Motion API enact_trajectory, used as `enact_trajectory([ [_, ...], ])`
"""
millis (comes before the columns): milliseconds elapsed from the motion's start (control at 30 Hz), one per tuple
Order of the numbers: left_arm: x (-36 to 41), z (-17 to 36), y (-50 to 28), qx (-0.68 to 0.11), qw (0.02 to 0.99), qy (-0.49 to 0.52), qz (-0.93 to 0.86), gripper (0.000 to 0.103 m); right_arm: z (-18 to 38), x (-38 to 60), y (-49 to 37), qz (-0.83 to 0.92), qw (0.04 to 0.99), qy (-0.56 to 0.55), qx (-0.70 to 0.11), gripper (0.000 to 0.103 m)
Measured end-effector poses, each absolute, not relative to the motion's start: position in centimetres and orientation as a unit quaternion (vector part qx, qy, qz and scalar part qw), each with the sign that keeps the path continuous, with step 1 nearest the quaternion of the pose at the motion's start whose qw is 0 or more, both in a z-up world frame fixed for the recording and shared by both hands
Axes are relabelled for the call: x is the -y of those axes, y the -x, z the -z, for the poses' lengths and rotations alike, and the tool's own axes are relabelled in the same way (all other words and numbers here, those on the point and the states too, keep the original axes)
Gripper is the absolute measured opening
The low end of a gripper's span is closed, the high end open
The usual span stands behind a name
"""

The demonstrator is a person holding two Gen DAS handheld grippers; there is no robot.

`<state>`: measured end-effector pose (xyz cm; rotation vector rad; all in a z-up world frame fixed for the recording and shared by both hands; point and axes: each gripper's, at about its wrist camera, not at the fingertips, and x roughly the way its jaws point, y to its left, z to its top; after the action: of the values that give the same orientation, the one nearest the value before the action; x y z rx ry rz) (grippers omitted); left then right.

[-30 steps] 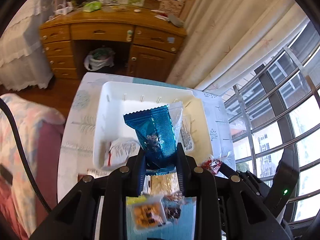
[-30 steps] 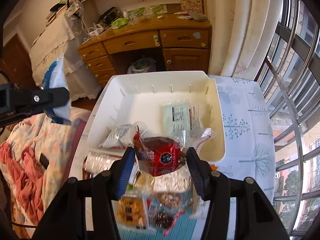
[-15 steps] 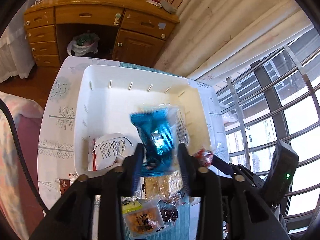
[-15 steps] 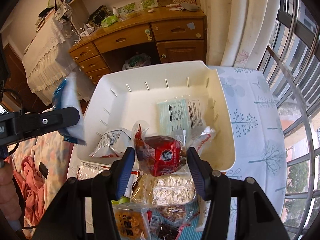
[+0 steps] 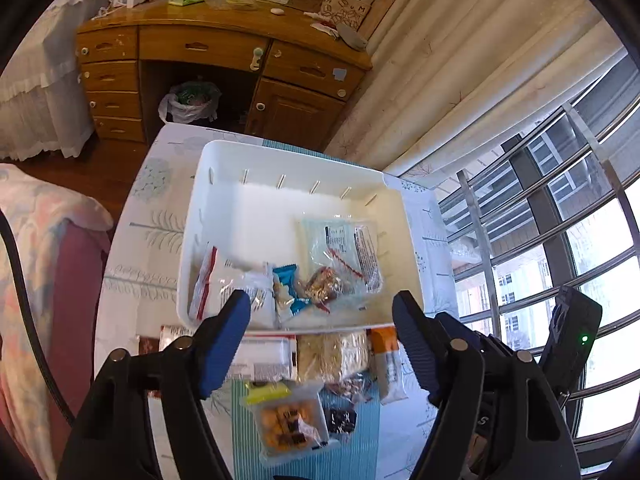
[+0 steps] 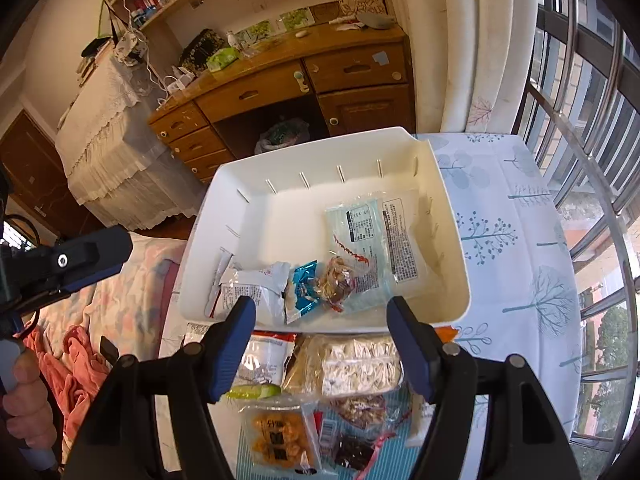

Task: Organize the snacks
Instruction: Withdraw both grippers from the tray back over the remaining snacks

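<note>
A white bin (image 5: 296, 160) (image 6: 320, 148) stands on the table. In it lie a white packet (image 5: 232, 292) (image 6: 248, 288), a blue packet (image 5: 288, 288) (image 6: 304, 288), a red-brown snack in clear wrap (image 5: 328, 286) (image 6: 336, 280) and a pale blue packet (image 5: 344, 240) (image 6: 372, 232). My left gripper (image 5: 322, 312) is open and empty above the bin's near edge. My right gripper (image 6: 320, 316) is open and empty there too. Loose snacks lie in front of the bin: an orange-cracker pack (image 5: 288, 424) (image 6: 276, 436) and a beige pack (image 5: 332, 356) (image 6: 352, 364).
The table has a tree-print cloth (image 6: 516, 240). A wooden desk (image 5: 224, 52) stands behind it, curtains (image 5: 460, 92) and window bars (image 6: 592, 160) to the right, a bed with a floral cover (image 5: 32, 264) to the left. The left gripper also shows in the right wrist view (image 6: 68, 264).
Both grippers opened. The blue packet dropped from the left gripper and the red-brown snack from the right gripper; both now lie in the bin.
</note>
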<state>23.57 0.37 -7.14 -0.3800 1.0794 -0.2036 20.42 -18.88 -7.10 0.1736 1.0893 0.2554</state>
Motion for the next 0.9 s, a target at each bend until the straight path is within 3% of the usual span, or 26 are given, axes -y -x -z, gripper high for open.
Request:
enact_trajectory([
  [200,0.0,5.6,-19.5,-0.495,0.845,0.186,0.076,0.075,5.7,20.7,-17.6,-0.133,0.848,-0.091,-0.505,0.073],
  [900,2.1,5.8,-4.6,-0.485,0.844,0.227,0.003,0.077,5.6,24.8,-8.6,-0.181,0.828,-0.083,-0.524,0.074],
])
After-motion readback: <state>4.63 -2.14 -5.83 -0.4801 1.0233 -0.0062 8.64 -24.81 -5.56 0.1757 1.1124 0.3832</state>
